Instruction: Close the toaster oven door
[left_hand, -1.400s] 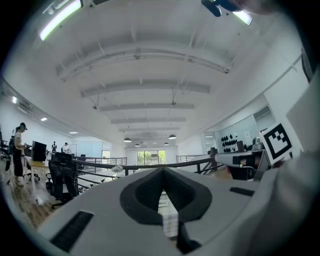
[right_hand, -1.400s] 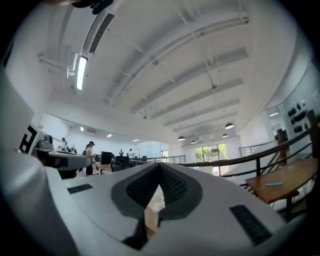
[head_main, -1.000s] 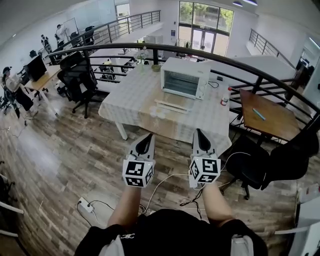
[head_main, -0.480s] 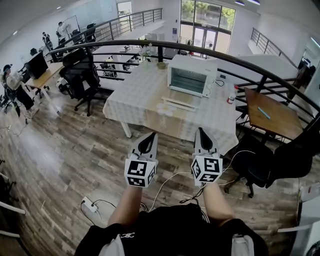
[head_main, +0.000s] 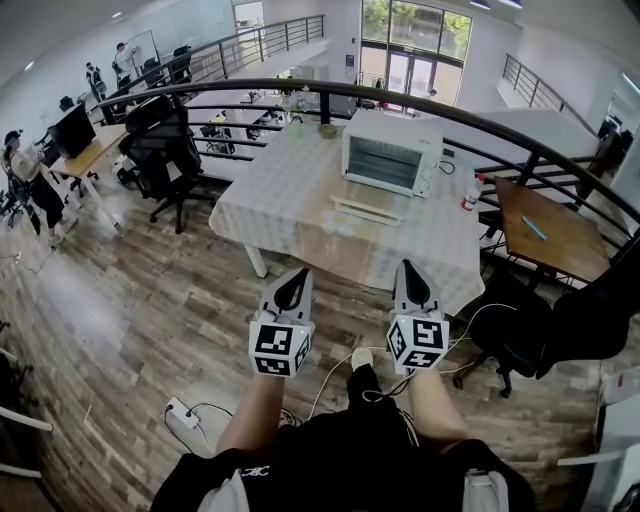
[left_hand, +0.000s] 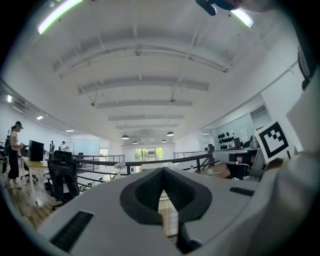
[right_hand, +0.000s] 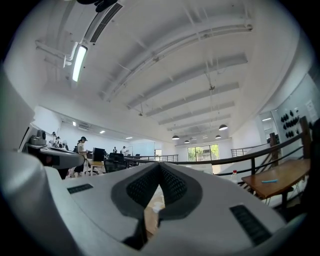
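The white toaster oven (head_main: 392, 152) stands at the far side of a table with a checked cloth (head_main: 285, 195). Its door (head_main: 367, 210) lies folded down flat in front of it. Both grippers are held side by side over the wooden floor, well short of the table. My left gripper (head_main: 297, 272) is shut with nothing in it, and its jaws (left_hand: 162, 170) meet at the tip in the left gripper view. My right gripper (head_main: 404, 264) is also shut and holds nothing; its jaws (right_hand: 159, 165) point towards the table.
A curved black railing (head_main: 480, 120) runs behind the table. Black office chairs stand at the left (head_main: 160, 150) and right (head_main: 560, 320). A wooden side table (head_main: 545, 225) is at the right. A bottle (head_main: 472, 192) stands by the oven. A power strip (head_main: 180, 412) and cables lie on the floor.
The person has stepped towards the table, so the table and oven sit slightly nearer and further right. A shoe now shows between the grippers. Both grippers stay shut.
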